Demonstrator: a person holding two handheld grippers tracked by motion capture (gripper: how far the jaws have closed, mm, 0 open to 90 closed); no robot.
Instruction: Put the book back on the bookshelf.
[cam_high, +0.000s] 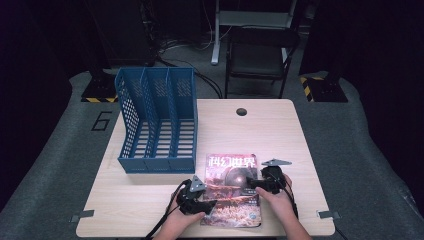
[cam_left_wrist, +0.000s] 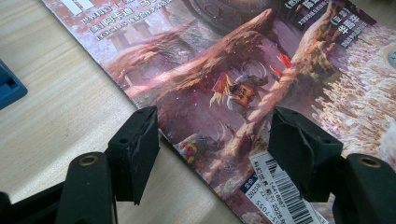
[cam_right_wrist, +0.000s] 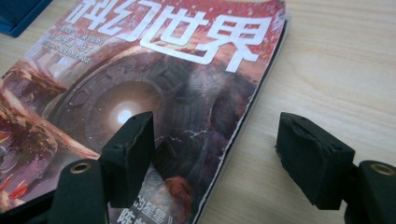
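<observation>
- Two hands enter from the near table edge, one gripper in each, one at either side of the magazine (cam_high: 232, 189).
- Left gripper (cam_high: 199, 204): jaws wide apart, gripping nothing. In the left gripper view, jaws (cam_left_wrist: 212, 154) straddle the magazine's left edge near its bottom corner; one pad over bare wood, the other over the cover beside the barcode label (cam_left_wrist: 285, 196).
- Right gripper (cam_high: 256, 184): jaws wide apart, gripping nothing. In the right gripper view, jaws (cam_right_wrist: 215, 154) straddle the magazine's right edge; one pad over the cover, the other over bare wood.
- Contact between pads and cover: cannot tell.
- Magazine: flat on the table (cam_high: 280, 130), cover up, at the near centre, bottom edge close to the near table edge.
- Page edge along the right side slightly rough, lying flush on the wood.
- Open wood left of the left gripper and right of the right gripper.
- Blue file rack (cam_high: 157, 122): three slots, standing at the far left, just beyond the magazine's top left corner, apart from it.
- Far right half of the table bare, apart from a round cable hole (cam_high: 241, 111) at the far edge.
- Beyond the table: a chair (cam_high: 257, 57).
</observation>
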